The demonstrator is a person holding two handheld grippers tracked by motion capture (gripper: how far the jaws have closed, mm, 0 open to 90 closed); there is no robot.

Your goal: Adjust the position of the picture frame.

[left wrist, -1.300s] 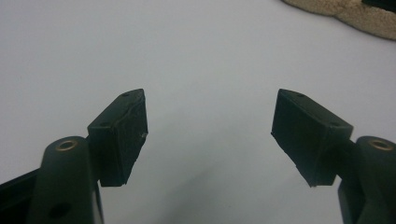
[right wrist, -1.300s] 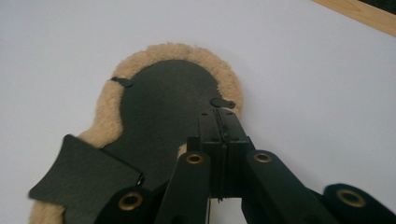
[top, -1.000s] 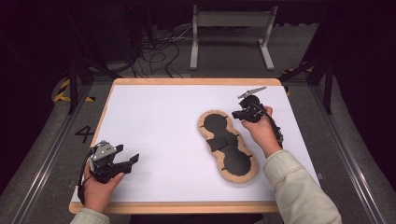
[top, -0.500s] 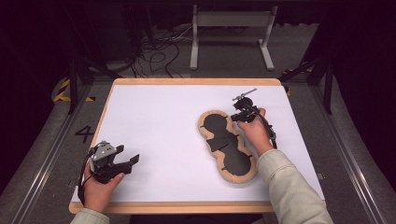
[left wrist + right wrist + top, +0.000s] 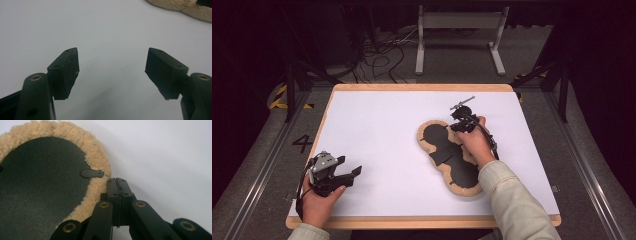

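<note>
From the high view I see the fleece-edged pad (image 5: 452, 159) lying flat on the white table (image 5: 382, 125), right of the table's middle. My right tongs (image 5: 460, 123) sit at the pad's far lobe, on its right rim; my left tongs (image 5: 346, 172) rest well apart from the pad, toward the table's near left corner.

In the left gripper view the left tongs (image 5: 112, 68) stand wide apart with nothing between them — the pad's fleece rim (image 5: 180, 7) shows beyond.

In the right gripper view the right tongs (image 5: 116, 181) are pressed together, empty, their tips at the pad's fleece rim (image 5: 97, 170), just beside a small black tab (image 5: 92, 173) on the pad.
</note>
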